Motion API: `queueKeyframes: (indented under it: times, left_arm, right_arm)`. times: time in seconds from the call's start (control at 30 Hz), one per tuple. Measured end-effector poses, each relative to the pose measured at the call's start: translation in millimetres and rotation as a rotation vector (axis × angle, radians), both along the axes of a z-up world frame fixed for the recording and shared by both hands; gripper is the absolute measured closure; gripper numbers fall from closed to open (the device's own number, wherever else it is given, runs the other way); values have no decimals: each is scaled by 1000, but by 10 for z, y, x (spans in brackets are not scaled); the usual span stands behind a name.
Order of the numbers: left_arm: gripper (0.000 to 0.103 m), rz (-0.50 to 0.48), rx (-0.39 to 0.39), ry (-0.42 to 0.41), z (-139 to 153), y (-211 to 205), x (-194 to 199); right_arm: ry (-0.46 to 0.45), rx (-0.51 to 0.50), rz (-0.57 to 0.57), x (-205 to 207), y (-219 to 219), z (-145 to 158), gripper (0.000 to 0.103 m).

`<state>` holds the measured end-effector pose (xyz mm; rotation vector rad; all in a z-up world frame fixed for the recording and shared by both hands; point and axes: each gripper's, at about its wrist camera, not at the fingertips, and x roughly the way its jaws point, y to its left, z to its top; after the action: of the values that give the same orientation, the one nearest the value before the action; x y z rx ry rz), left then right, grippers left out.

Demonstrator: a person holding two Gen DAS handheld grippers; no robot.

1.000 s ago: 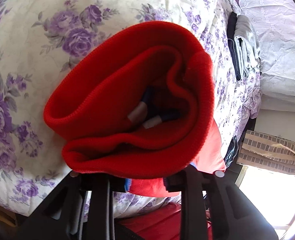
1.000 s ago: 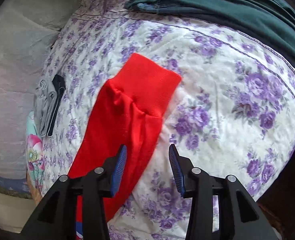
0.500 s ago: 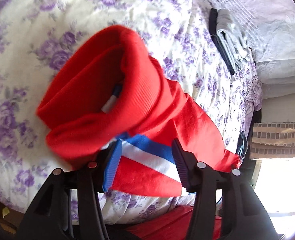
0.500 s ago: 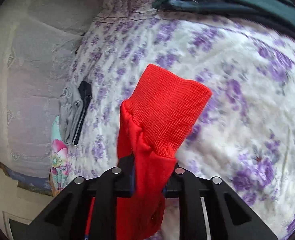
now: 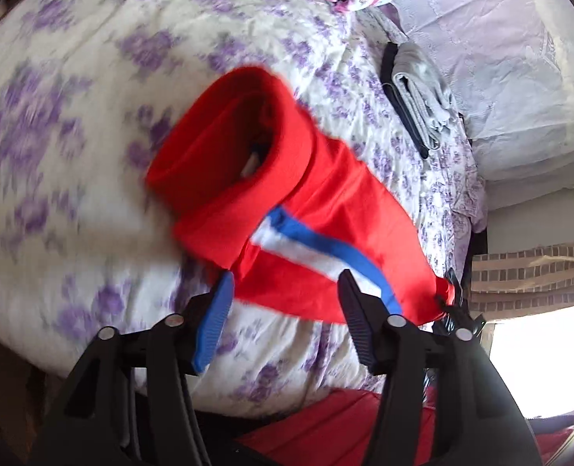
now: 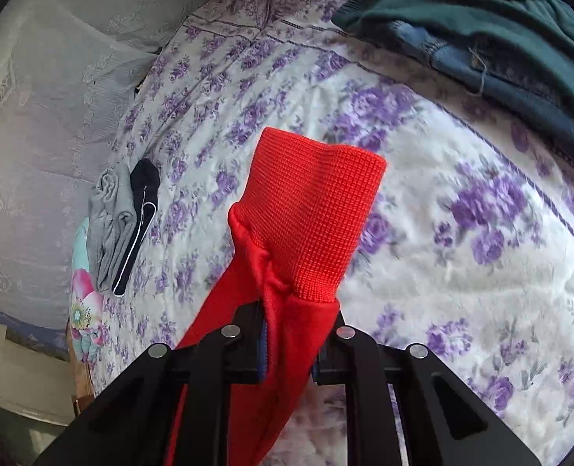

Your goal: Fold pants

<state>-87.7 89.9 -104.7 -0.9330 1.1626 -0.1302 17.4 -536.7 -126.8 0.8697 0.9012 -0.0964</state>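
The right gripper (image 6: 288, 343) pinches the red pants (image 6: 306, 225) just below a ribbed cuff that sticks up and away. The left gripper (image 5: 283, 310) is opening, its pads clear of the cloth; the pants lie on the floral bedspread (image 5: 73, 155), waistband up-left, striped length running down-right. Beyond: folded grey clothes (image 5: 423, 89), a pillow (image 5: 520, 77), green garments (image 6: 500, 31).

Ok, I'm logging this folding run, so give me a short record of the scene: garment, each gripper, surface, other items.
garment: red knit pants with blue and white side stripe, waistband end lying on the bed
left gripper: jaws opening, nothing pinched, pants just beyond the tips
right gripper: shut on the pants below the ribbed cuff
surface: purple floral quilt
other items: folded grey and black clothes; dark green garment
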Motion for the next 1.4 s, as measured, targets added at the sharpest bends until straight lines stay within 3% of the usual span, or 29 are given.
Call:
queueKeyframes:
  times: [0.13,0.23,0.3,0.4,0.43,0.53,0.6,0.67,0.77,0.83,0.9,0.97,1.03,1.1,1.2,1.23,1.3,1.4]
  left_arm:
    - [43,124,66,61,-203,125,-98]
    - [43,210,-8,38,-304,260,-12]
    - [43,202,-6,24,-311,244,146]
    - [47,161,114,-1,-257,158,441]
    - [57,167,134,-17,-225,158,503]
    - [71,179,150,-70,-87,249,643]
    - [74,184,184,-112,85,285,761]
    - [74,198,233,-206,401,367,830]
    - [73,205,299,-280,710,500,940]
    - [68,190,299,-227,600,620,1058]
    - [66,169,278,-113,267,725,1135]
    - [63,192,218,15,-110,831,1088]
    - [61,241,140,-7,-128,932,901]
    - [57,266,197,-25,57,995,730]
    - [51,290,345,-43,346,1056,583]
    - [51,279,369,-66,461,1053,576]
    - [51,218,352,-121,614,947,661]
    - [50,38,352,-168,663,498,956]
  right_arm:
    - [17,56,19,-27,-64,-75,85]
    - [23,44,45,-5,-47,-59,85]
    - [19,62,37,-12,-48,-66,85]
    - [15,89,8,-55,-43,-81,85]
    - [12,83,7,-64,-20,-48,85]
    - [-43,47,26,-80,94,161,85]
    - [-103,42,38,-88,190,332,85]
    - [-158,37,63,-78,324,487,85]
    - [-161,-15,104,-16,504,513,85]
    - [-86,-19,101,55,525,289,84]
    - [22,-12,105,101,495,12,76]
    - [2,69,80,-1,388,-62,72]
    - [3,73,37,-153,236,37,61]
    - [10,-6,-21,-321,58,176,48]
    - [51,-204,-147,-505,-139,427,47]
    - [23,-241,-130,-487,-97,542,46]
    - [-50,-314,12,-304,248,733,47]
    - [-149,-317,364,180,1202,818,47]
